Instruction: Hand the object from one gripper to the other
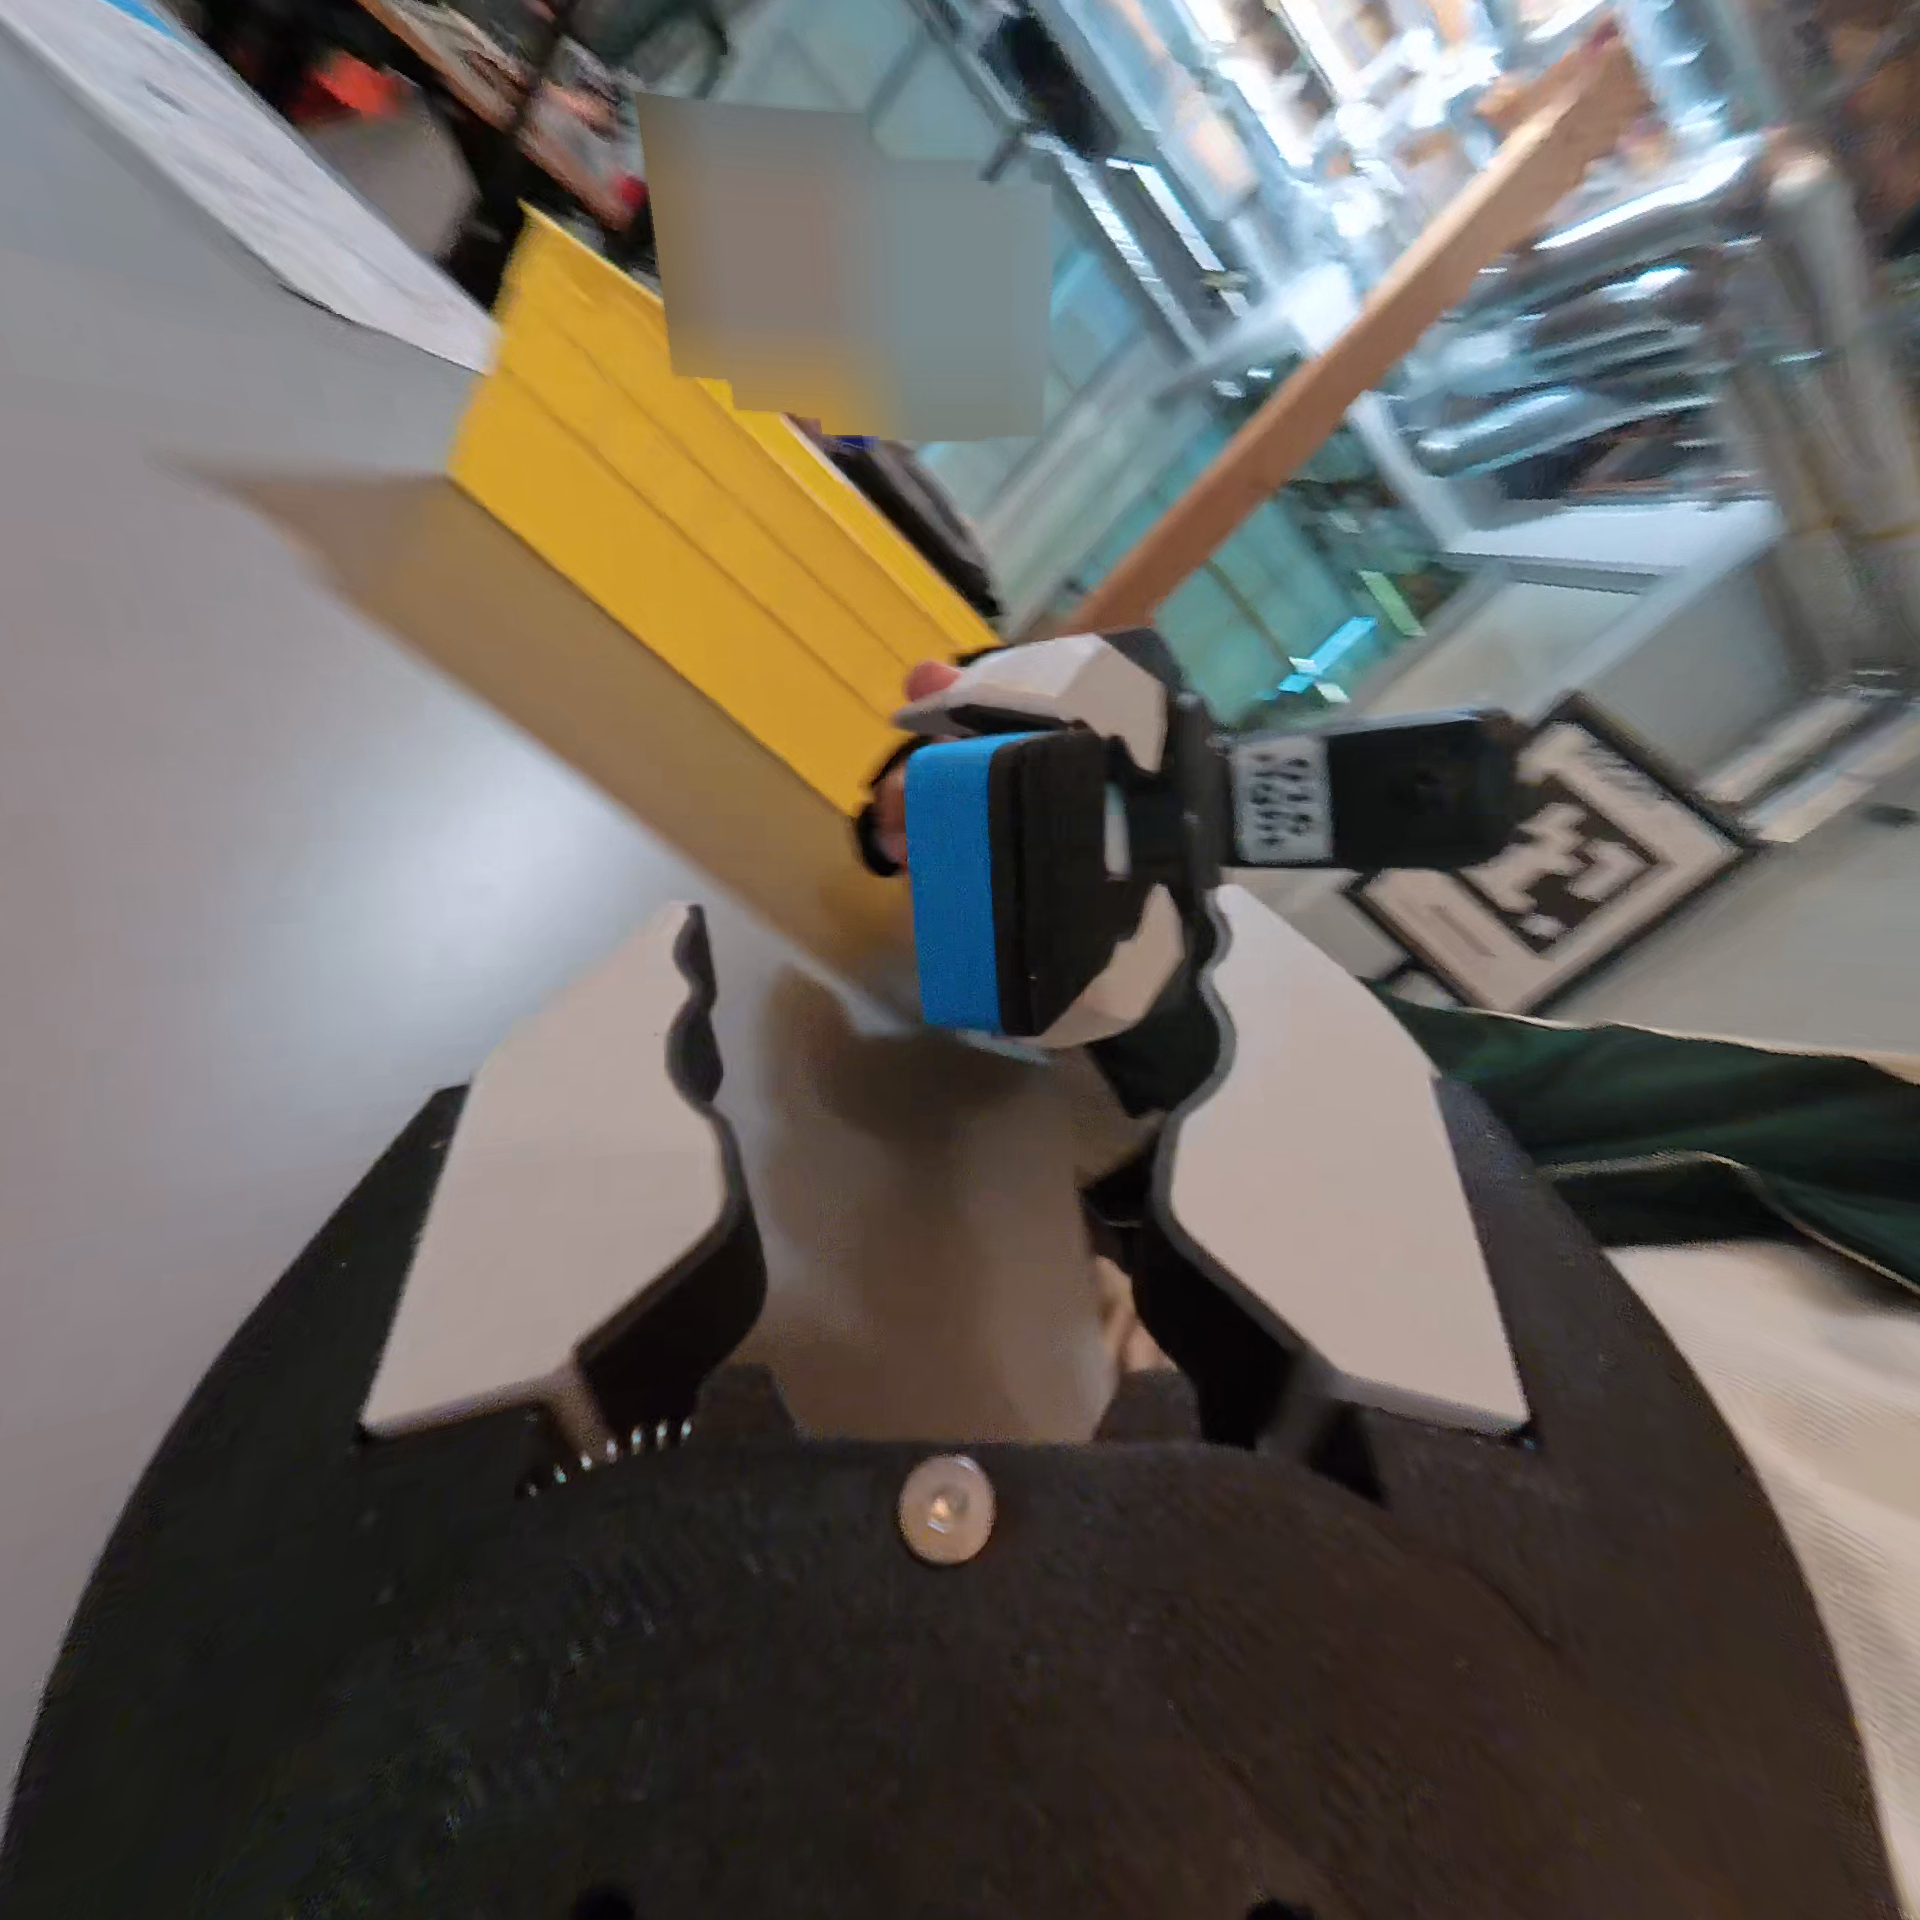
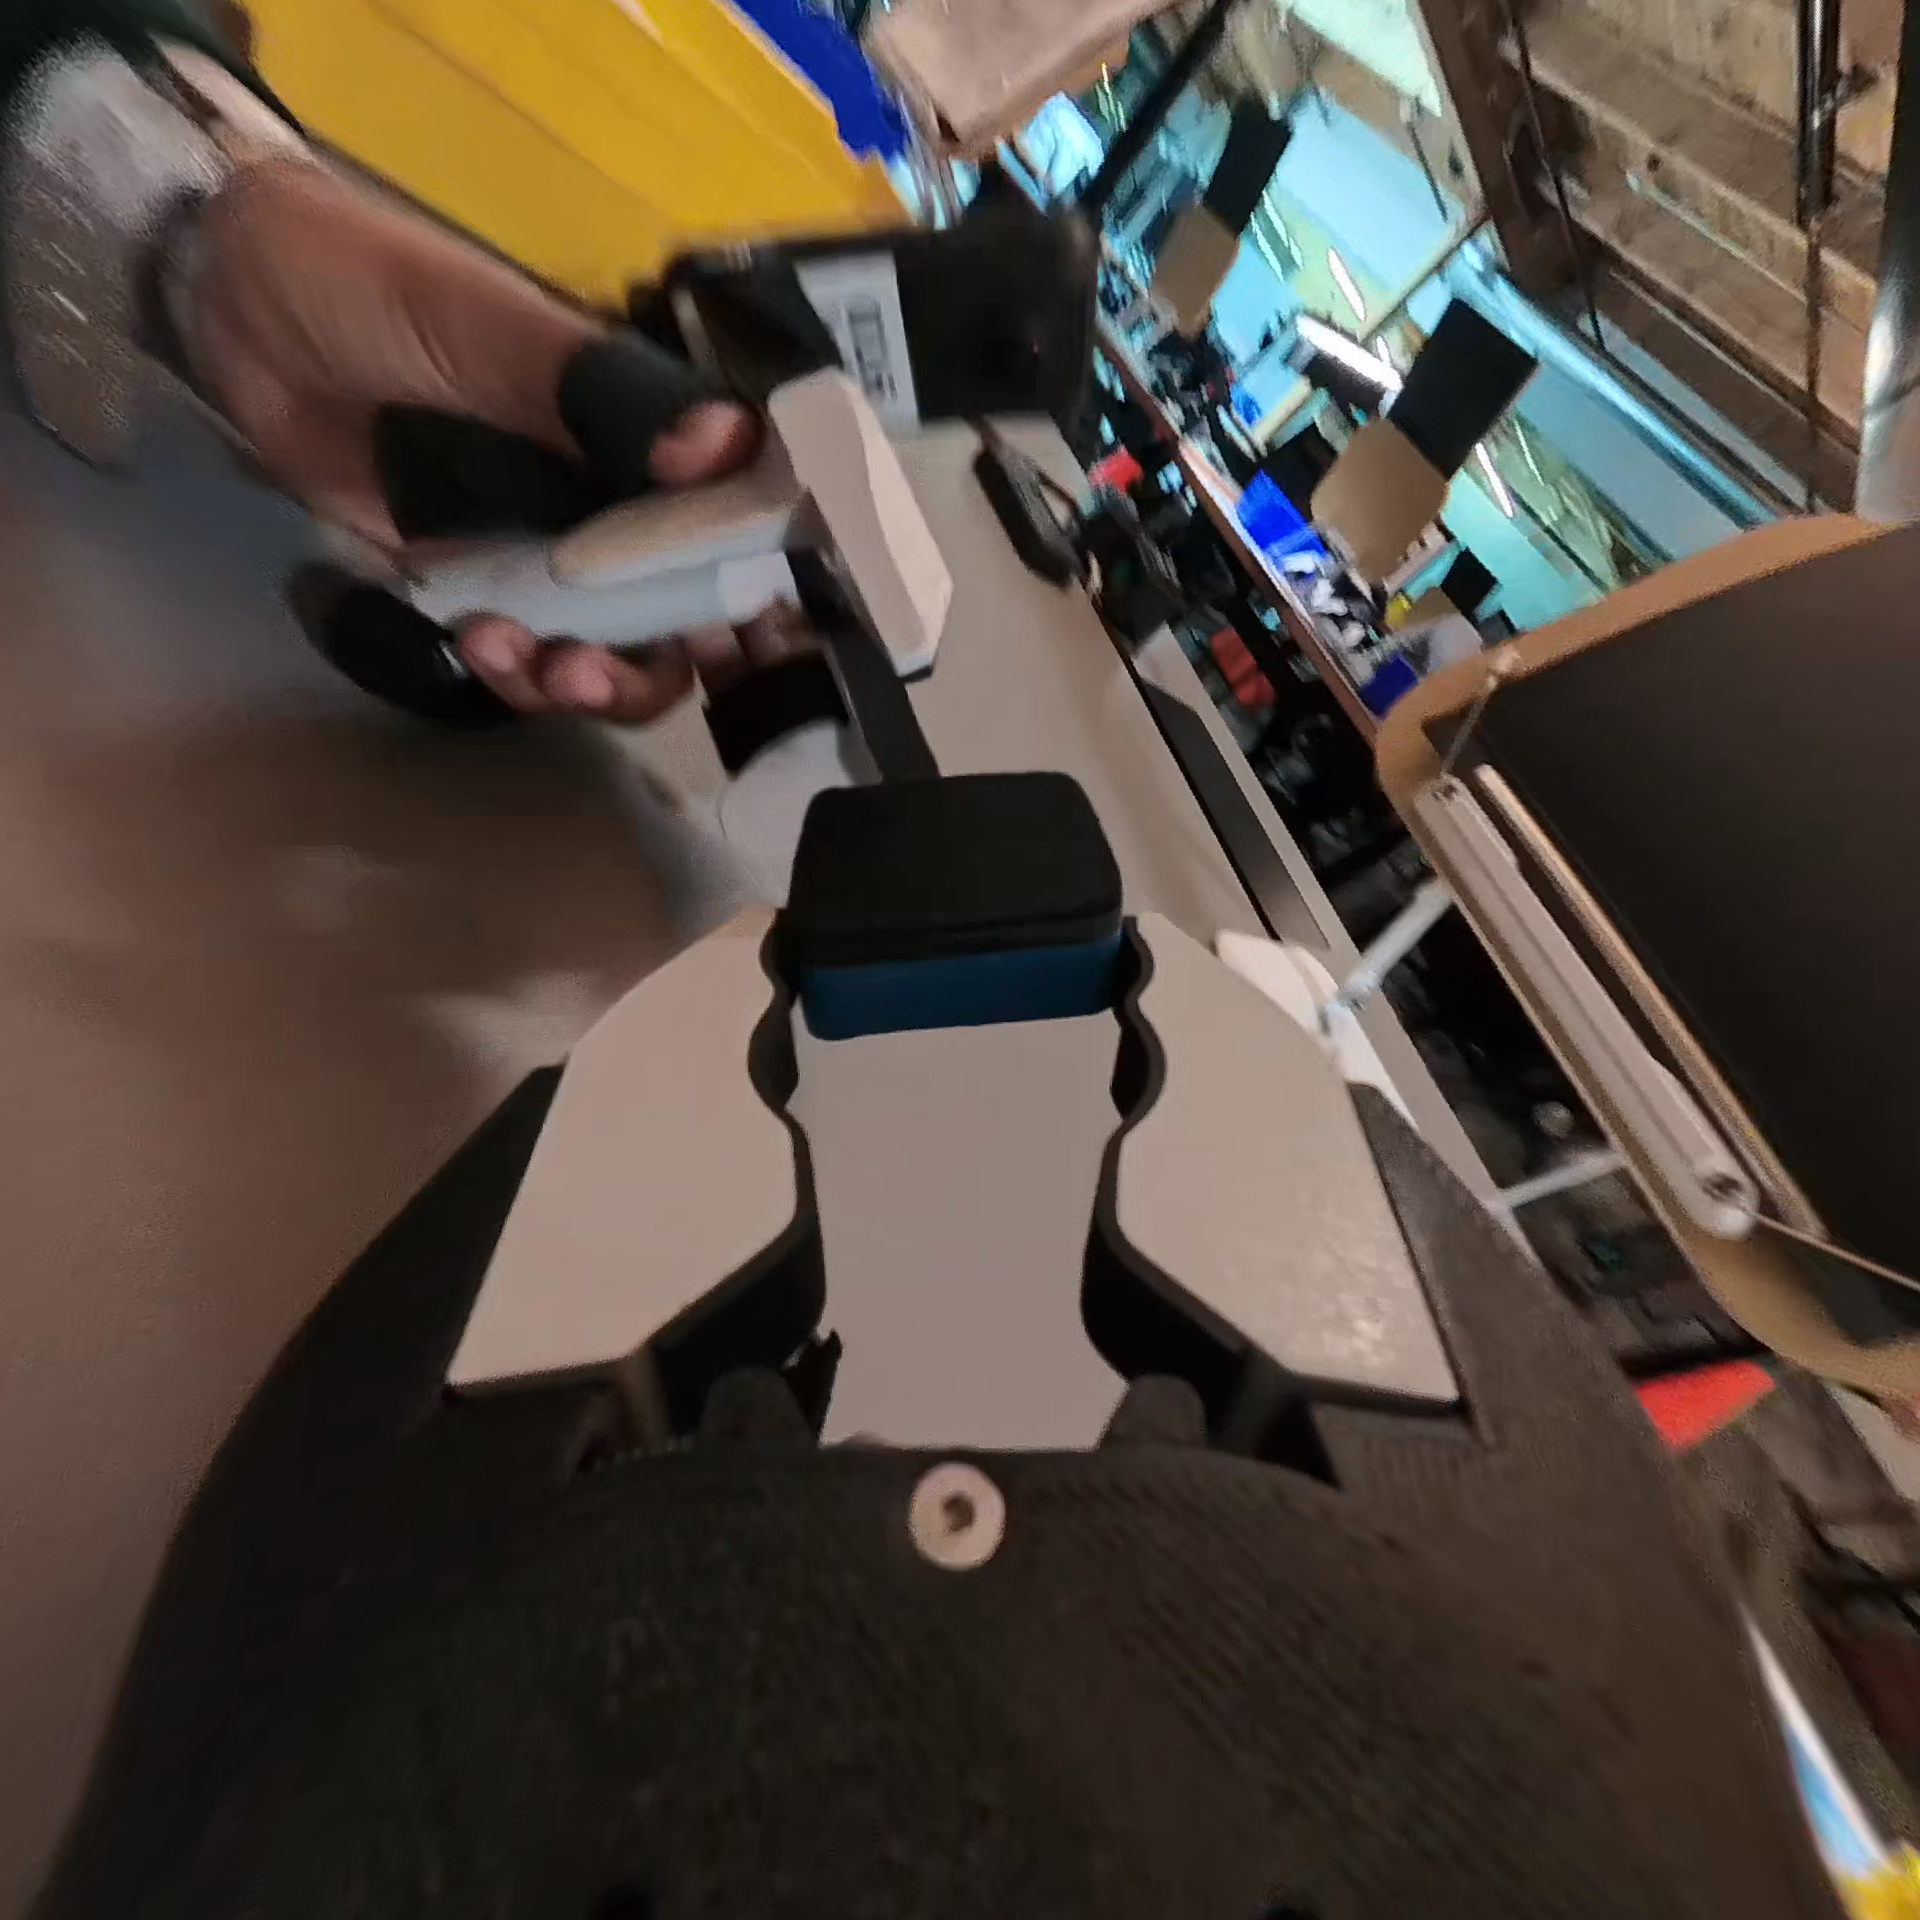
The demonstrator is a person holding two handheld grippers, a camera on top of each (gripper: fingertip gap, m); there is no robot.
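The object is a block with a blue layer and a black layer [image 2: 954, 914]. My right gripper [image 2: 951, 966] is shut on it at the fingertips, blue side toward the camera. In the left wrist view the same block [image 1: 997, 883] hangs just past my left gripper [image 1: 951, 925], nearer its right finger. The left jaws stand wide apart and hold nothing. A white finger [image 1: 1039, 670] of the right gripper shows above the block. In the right wrist view a hand [image 2: 416, 343] holds the left gripper's white body [image 2: 623, 582] at the upper left, blurred.
Yellow panels [image 1: 675, 540] lean behind the block. A board with a black-and-white pattern [image 1: 1538, 862] and dark green cloth [image 1: 1662, 1122] lie to the right. A dark panel with a cardboard rim [image 2: 1714, 883] stands to the right. A grey table [image 2: 1039, 644] runs ahead. Only a small space, under 4 cm, lies between the two pairs of fingers.
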